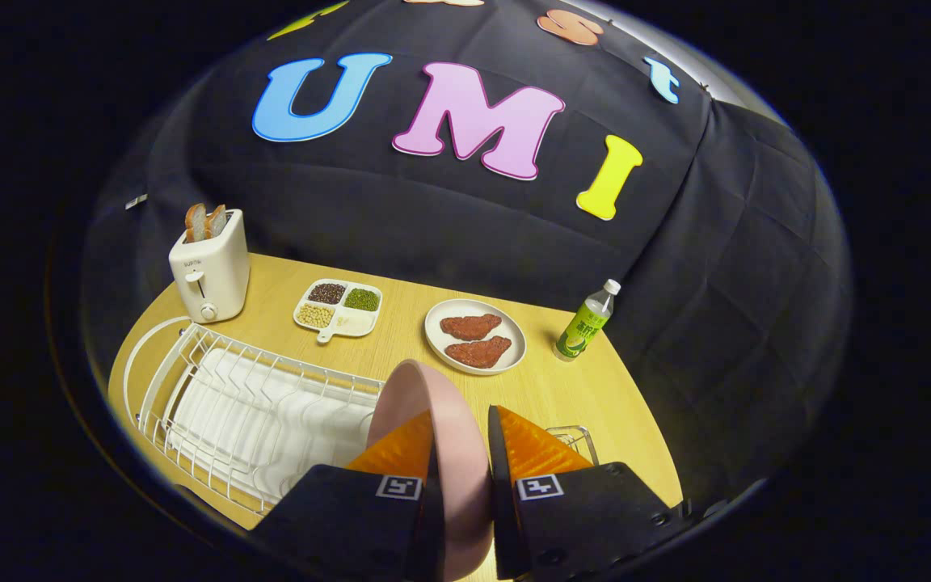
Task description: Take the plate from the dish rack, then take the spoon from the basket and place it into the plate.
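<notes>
Plate (433, 453) is already up out of the dish rack (247, 412), standing on edge between the tongs (460, 432), which are pinched narrow onto it from both sides, so it's held. Its long axis runs straight ahead along the fingers, rim pointing away toward the far side of the counter (579, 388). Rack sits just to the left, and a bit of wire basket (575, 440) peeks out on the right behind the right finger; can't make out the spoon. Probably the plate needs laying flat on open wood next. Farther off: toaster (211, 271), sectioned tray of beans (339, 307), dish of two patties (475, 335), green bottle (587, 323). Dish is the closest obstacle.
</notes>
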Tool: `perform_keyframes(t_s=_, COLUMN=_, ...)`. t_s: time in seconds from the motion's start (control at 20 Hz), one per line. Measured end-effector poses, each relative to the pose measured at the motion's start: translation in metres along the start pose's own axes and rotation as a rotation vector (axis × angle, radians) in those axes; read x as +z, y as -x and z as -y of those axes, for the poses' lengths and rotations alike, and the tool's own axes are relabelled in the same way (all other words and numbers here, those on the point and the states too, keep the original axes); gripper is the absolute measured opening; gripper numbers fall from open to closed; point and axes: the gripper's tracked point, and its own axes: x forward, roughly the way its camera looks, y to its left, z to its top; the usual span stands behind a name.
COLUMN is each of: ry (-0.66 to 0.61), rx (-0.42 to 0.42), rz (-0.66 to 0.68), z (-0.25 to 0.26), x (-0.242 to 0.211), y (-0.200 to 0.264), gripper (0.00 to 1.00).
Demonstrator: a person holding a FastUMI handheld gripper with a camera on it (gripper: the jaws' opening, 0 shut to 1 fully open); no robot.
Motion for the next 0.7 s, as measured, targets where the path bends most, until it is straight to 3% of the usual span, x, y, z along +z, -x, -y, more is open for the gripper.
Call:
perform_keyframes(t_s=0.35, ry=-0.044, rx=0.038, rz=-0.024, z=0.009, x=-0.016, y=0.015, gripper=0.28)
perform_keyframes(t_s=0.7, ry=-0.231, rx=0.194, rz=-0.066, z=0.023, x=-0.026, y=0.046, gripper=0.28)
